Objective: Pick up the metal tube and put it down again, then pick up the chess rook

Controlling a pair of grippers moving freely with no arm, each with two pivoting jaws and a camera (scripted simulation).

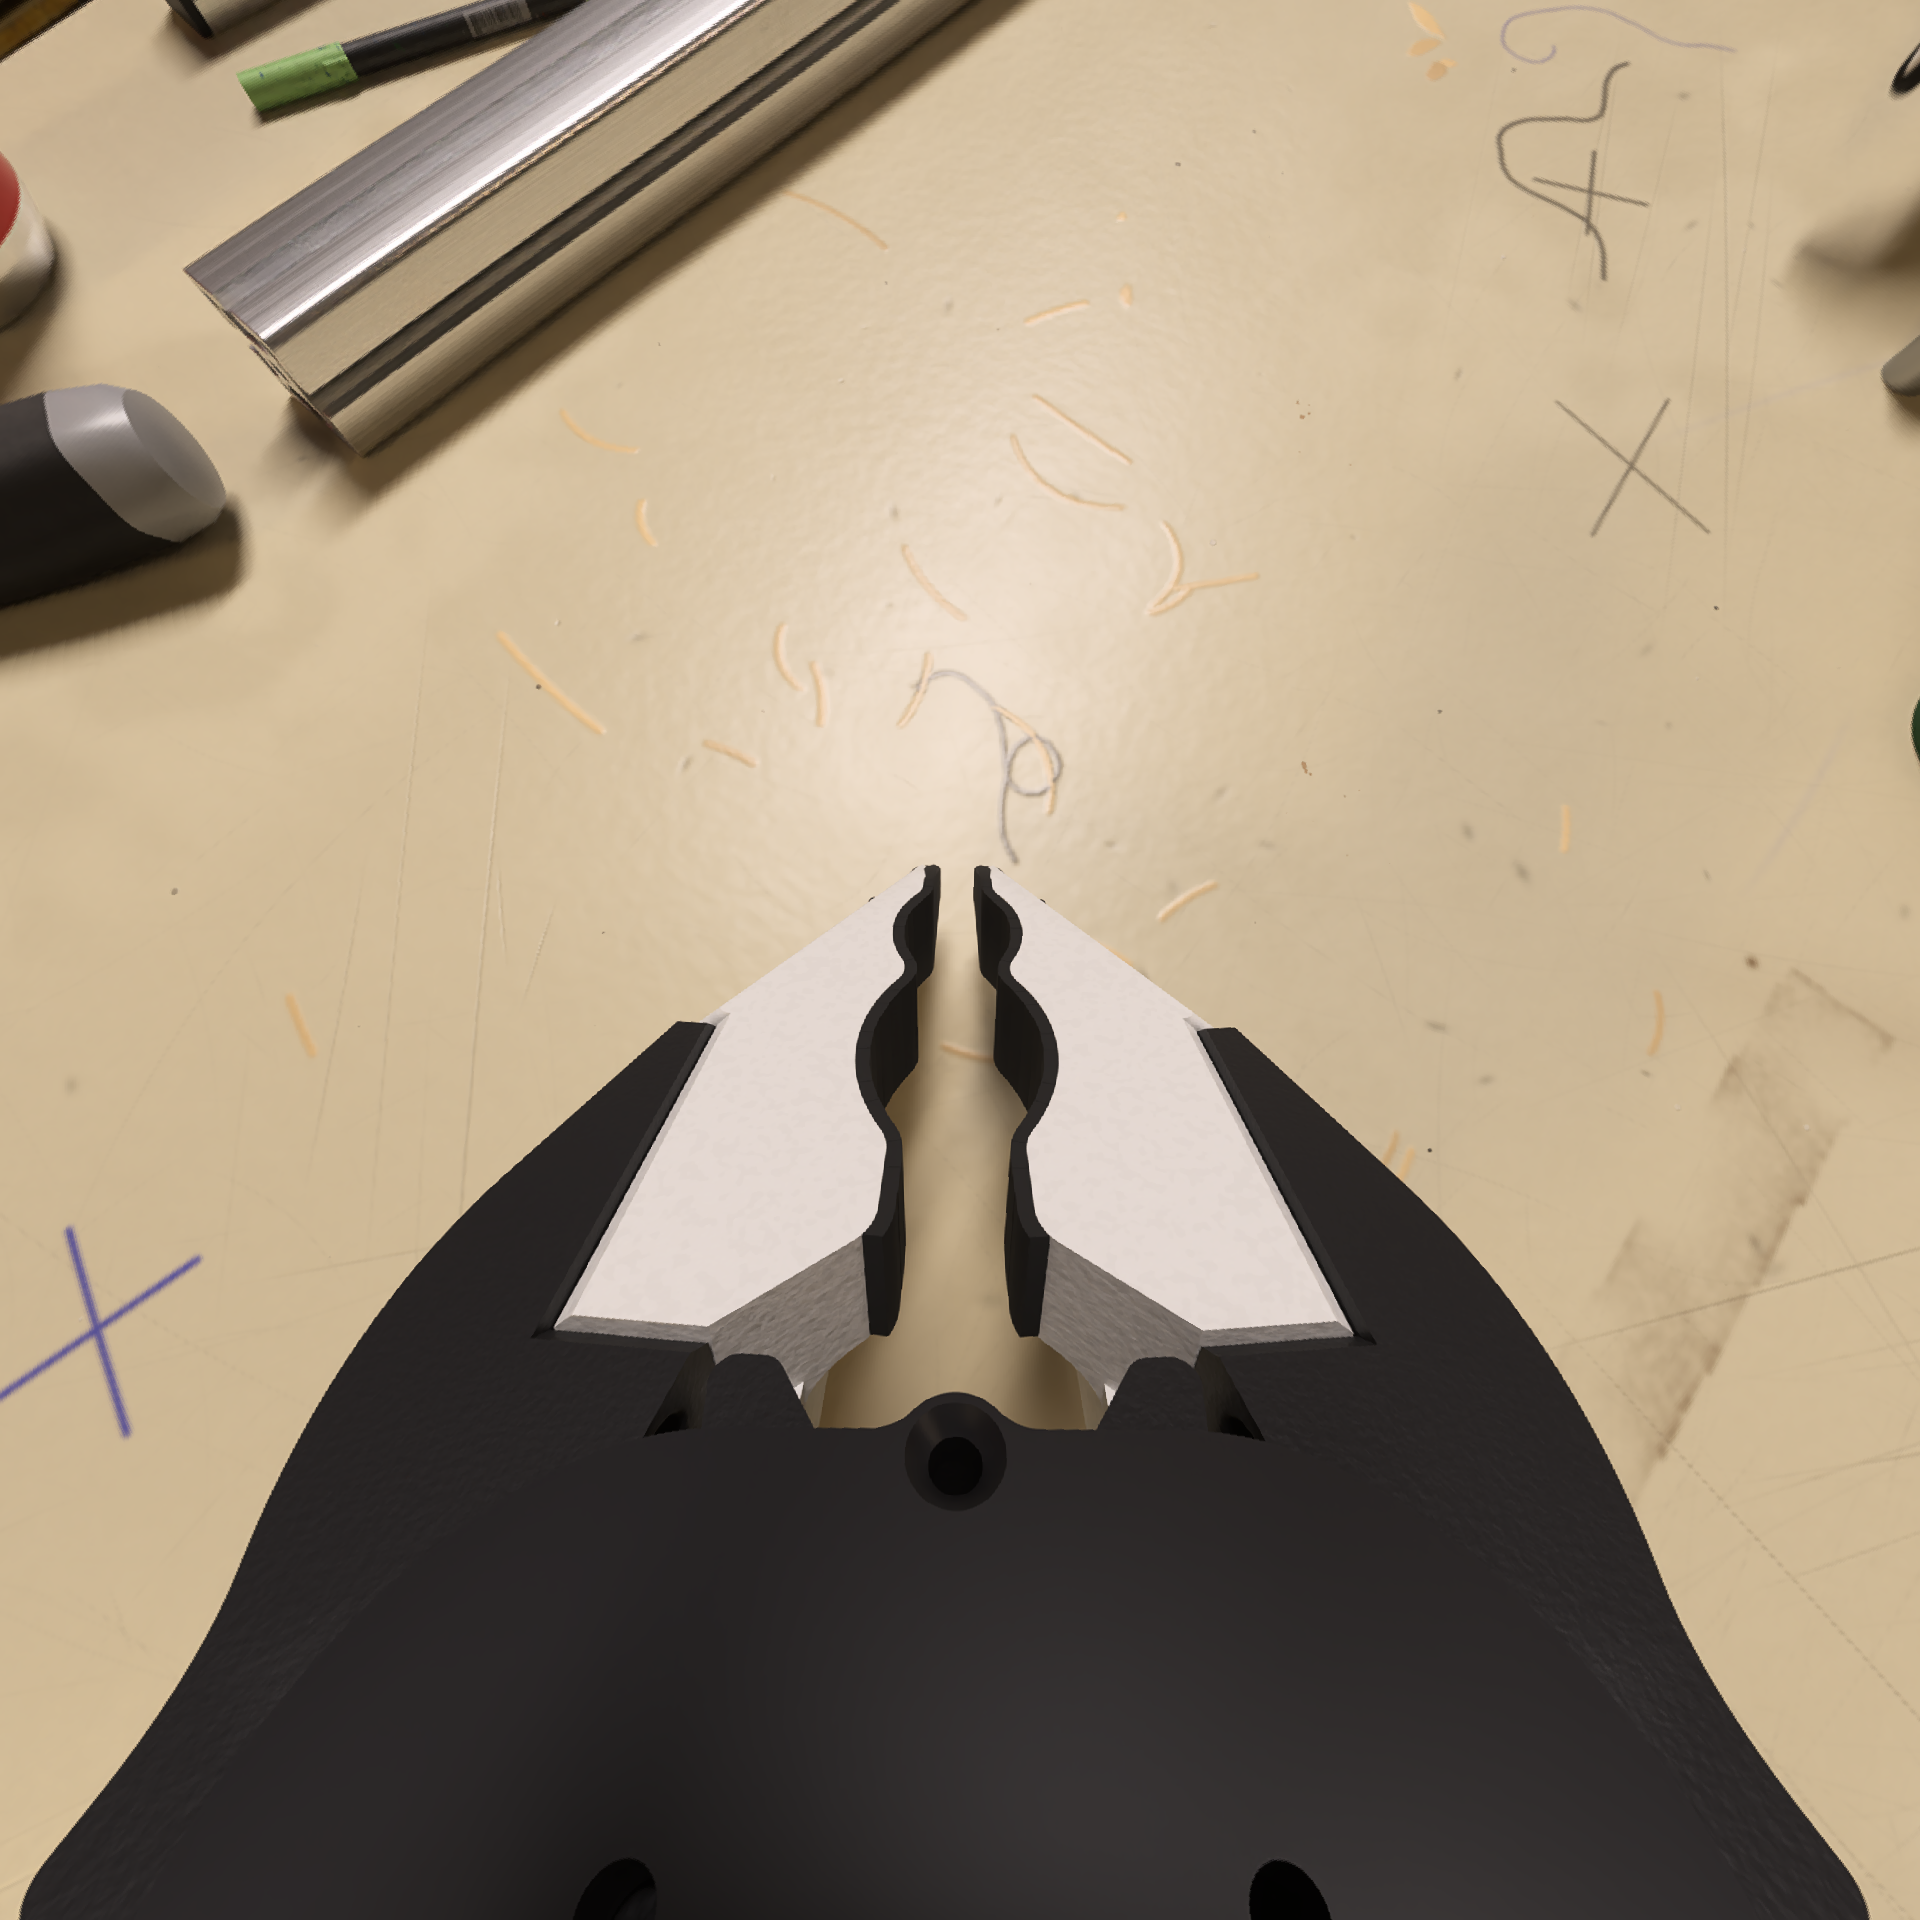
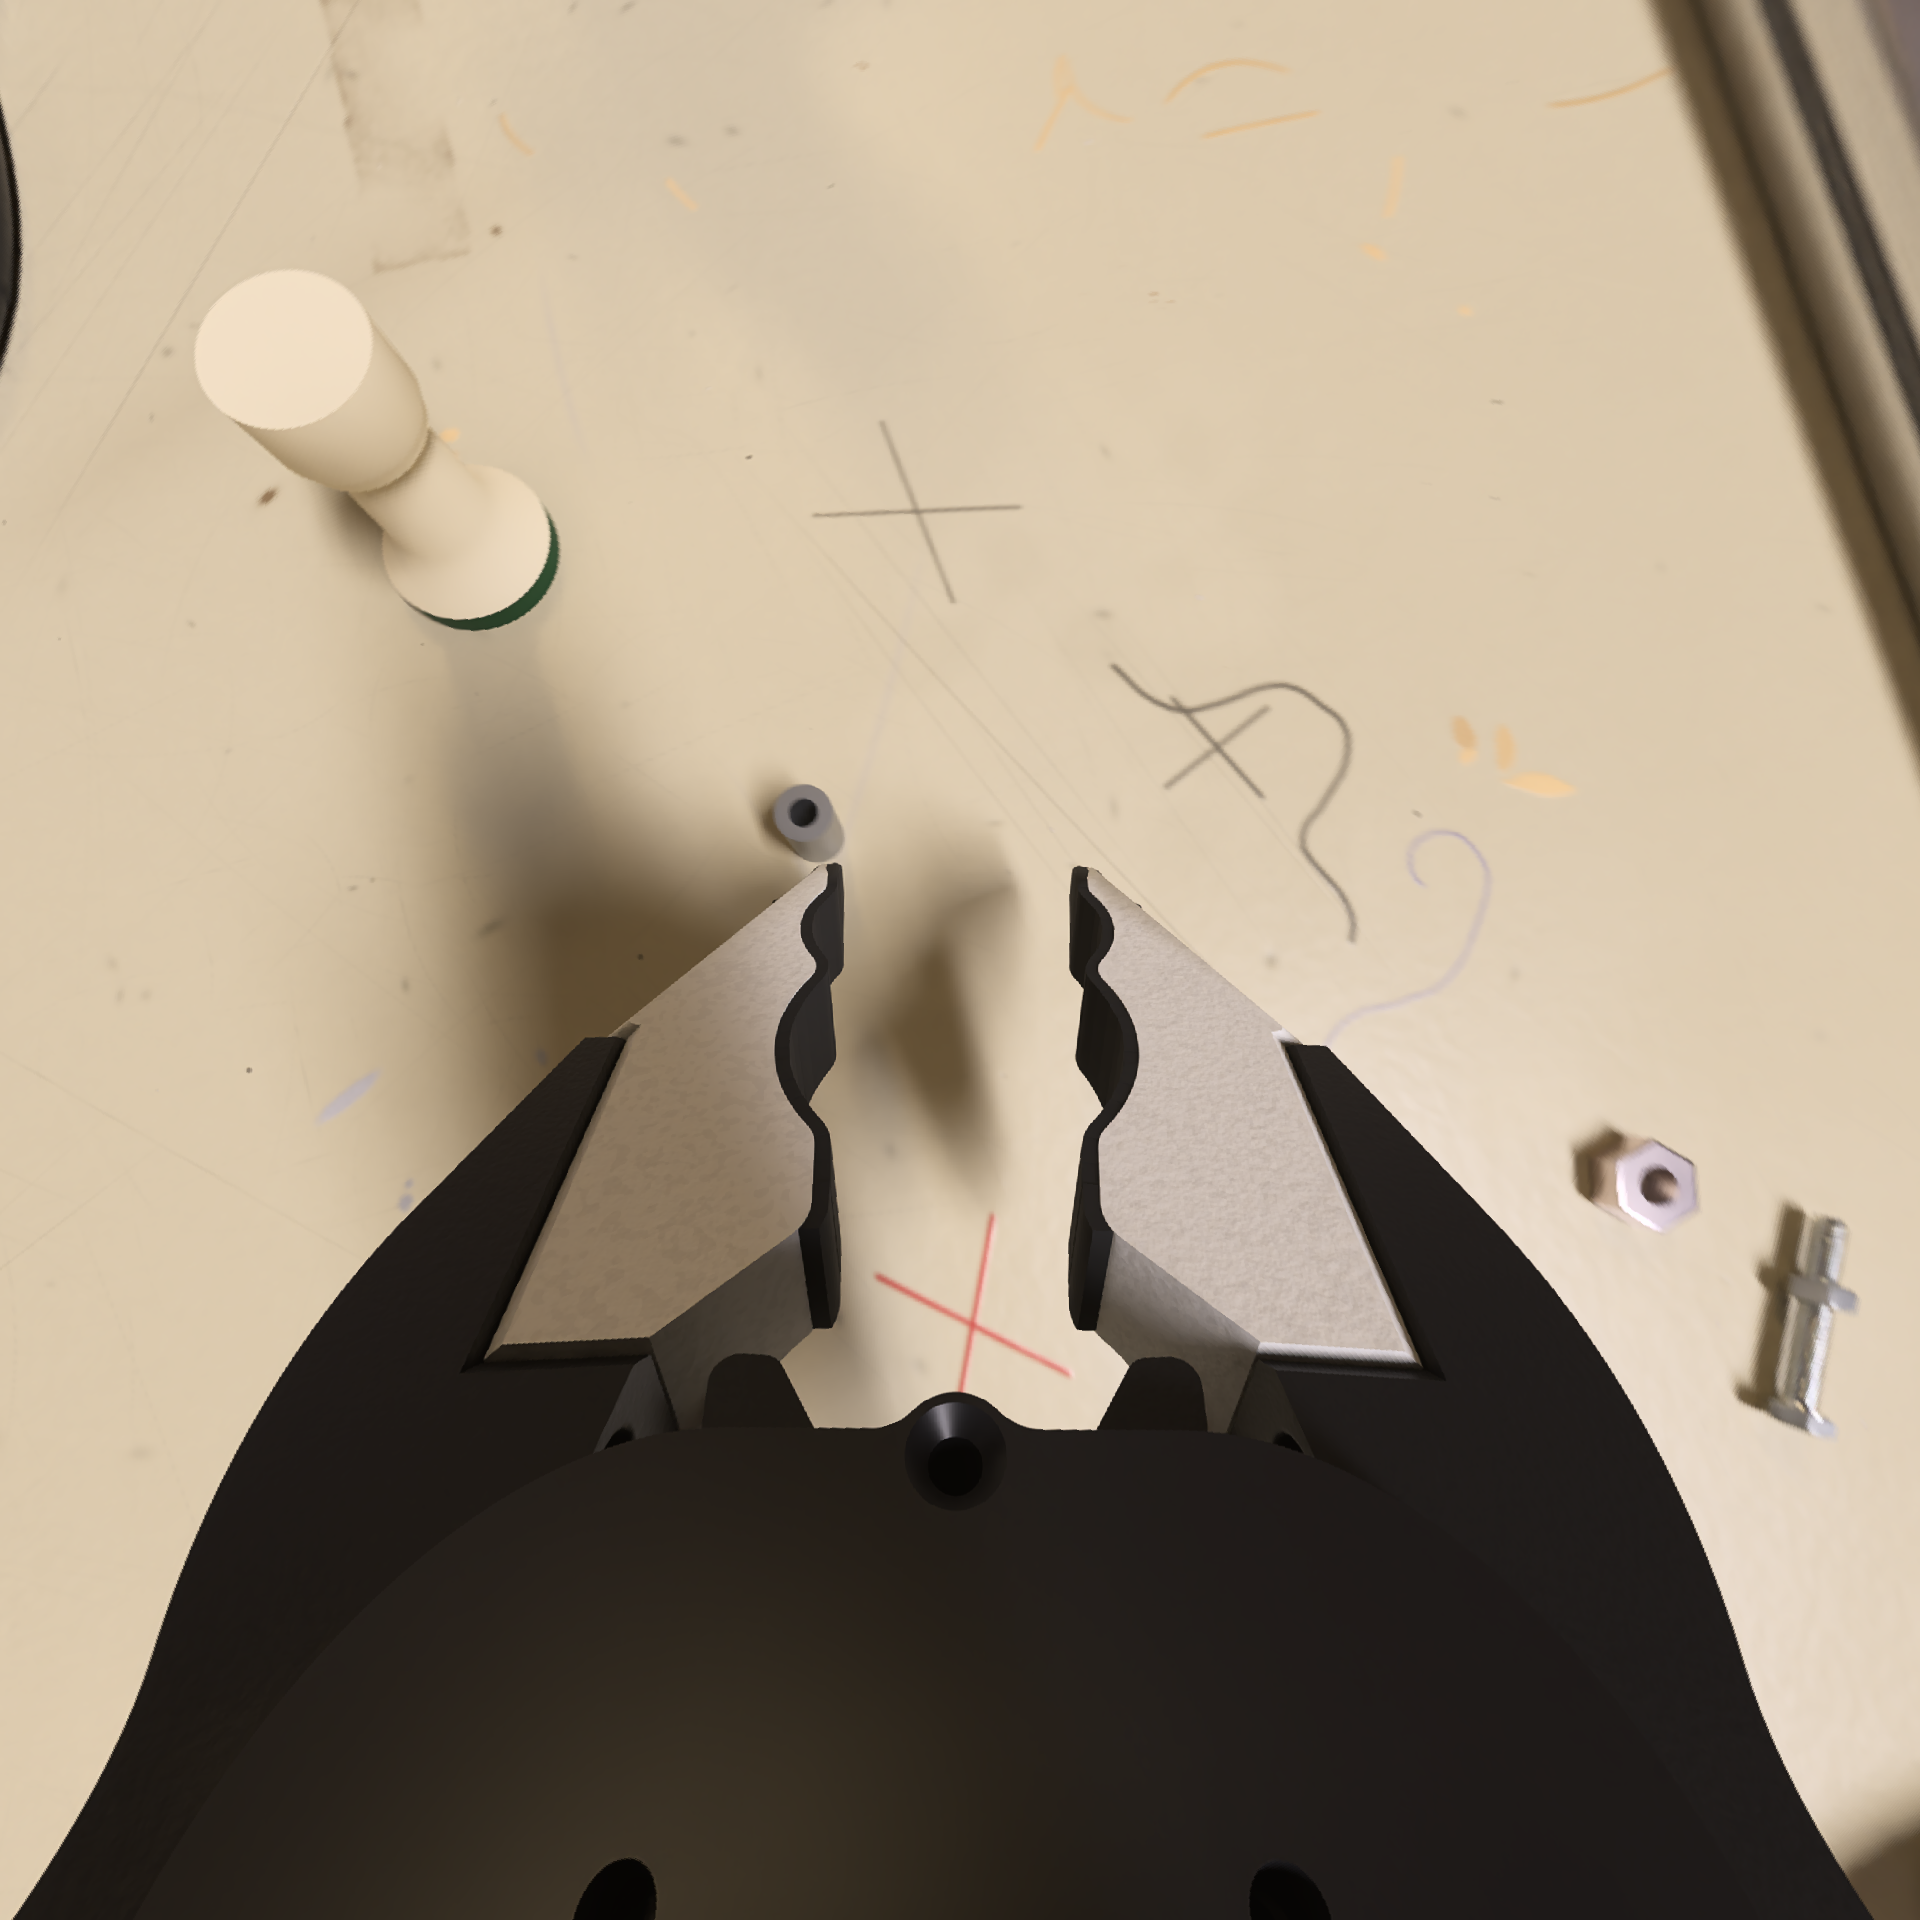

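A small grey metal tube [image 2: 805,821] stands on end on the beige table, just beyond the left fingertip [image 2: 821,904] of my right gripper [image 2: 956,883]. That gripper is open and empty, low over the table. The cream chess rook [image 2: 384,457], with a green felt base, stands upright far to the upper left. My left gripper [image 1: 956,878] is shut with only a thin gap and holds nothing. A long shiny metal profile [image 1: 499,208] lies at the upper left of the left wrist view, well away from it.
A green-capped marker [image 1: 343,62] and a black and grey object [image 1: 94,488] lie near the shiny profile. A hex nut [image 2: 1647,1184] and a small metal pin [image 2: 1808,1330] lie to the right of my right gripper. The table's edge [image 2: 1829,156] runs along the upper right.
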